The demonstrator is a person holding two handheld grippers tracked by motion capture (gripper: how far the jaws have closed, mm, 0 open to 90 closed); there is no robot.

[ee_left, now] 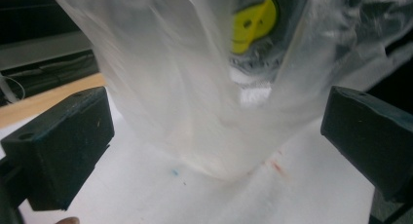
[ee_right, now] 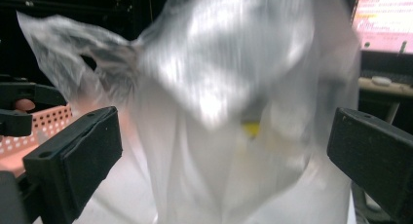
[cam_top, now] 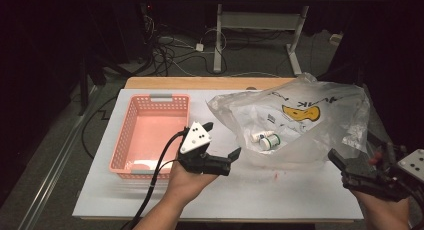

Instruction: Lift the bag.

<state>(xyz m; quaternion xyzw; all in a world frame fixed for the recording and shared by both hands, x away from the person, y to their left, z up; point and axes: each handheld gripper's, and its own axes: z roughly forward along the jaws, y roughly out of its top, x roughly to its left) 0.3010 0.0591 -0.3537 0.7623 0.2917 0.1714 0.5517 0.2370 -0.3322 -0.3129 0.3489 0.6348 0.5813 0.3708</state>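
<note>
Both claws, left [cam_top: 220, 140] and right [cam_top: 336, 159], gape empty beside the crinkled clear plastic bag [cam_top: 320, 125]; small white bottles [cam_top: 265, 138] remain inside, pink slatted basket [cam_top: 131, 121] unfilled.

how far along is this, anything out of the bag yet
Barely started. The small bottles lie inside the plastic bag. The pink basket holds one pale item near its front edge. Both the left tongs and right tongs are open beside the bag, gripping nothing. Emptying the bag remains.

Dark room, cables [cam_top: 170, 52] on grey floor [cam_top: 65, 140], desk frame [cam_top: 260, 20] behind.
</note>
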